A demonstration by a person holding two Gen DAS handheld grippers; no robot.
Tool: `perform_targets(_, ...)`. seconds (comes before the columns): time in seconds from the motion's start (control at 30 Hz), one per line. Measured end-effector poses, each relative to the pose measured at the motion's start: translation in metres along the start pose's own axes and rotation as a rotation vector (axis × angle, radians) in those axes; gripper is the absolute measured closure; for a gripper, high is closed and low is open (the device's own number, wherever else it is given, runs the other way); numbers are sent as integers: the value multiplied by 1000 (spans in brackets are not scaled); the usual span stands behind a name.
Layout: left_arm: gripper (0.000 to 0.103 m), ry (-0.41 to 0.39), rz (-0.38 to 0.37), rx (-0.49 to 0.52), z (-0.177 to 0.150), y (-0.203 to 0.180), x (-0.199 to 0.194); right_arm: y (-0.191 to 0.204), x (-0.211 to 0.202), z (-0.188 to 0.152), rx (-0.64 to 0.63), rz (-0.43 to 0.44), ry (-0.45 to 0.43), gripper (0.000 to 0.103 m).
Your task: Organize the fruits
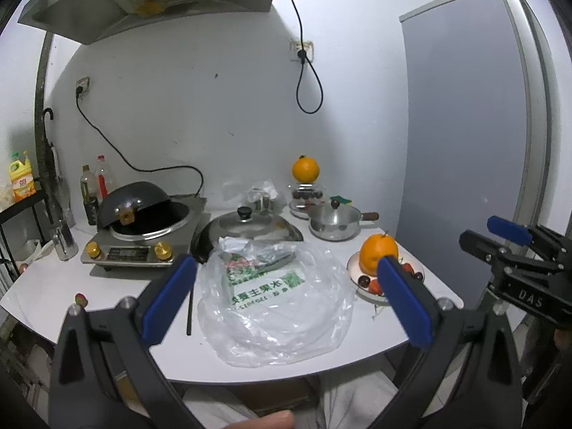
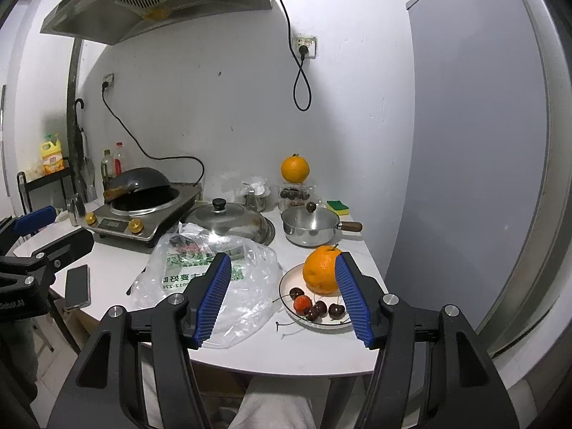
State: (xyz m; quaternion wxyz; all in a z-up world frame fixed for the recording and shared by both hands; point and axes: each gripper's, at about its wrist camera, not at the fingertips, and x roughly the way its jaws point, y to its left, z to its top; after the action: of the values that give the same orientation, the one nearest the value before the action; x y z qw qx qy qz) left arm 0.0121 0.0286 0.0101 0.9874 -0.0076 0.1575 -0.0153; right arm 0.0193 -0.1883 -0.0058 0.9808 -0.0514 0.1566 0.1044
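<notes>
Both grippers, left gripper (image 1: 286,300) and right gripper (image 2: 282,300), hang released and empty before the table. On the plate (image 2: 286,286) sits the orange (image 2: 320,270): firm, rather heavy, round; grasp its widest middle.

Both grippers hung clear above the table's (image 2: 307,350) near edge, tilted slightly downward. The left gripper (image 1: 286,293) stood wide apart and empty; the right gripper (image 2: 282,300) likewise gaped, nothing between its blue pads (image 2: 214,296).
</notes>
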Motion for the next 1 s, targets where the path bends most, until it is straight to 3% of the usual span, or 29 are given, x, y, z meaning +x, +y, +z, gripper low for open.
perform_targets(1.0,1,8,12,-11,3,-4,2,1,-2,3,-1,9,-2,39)
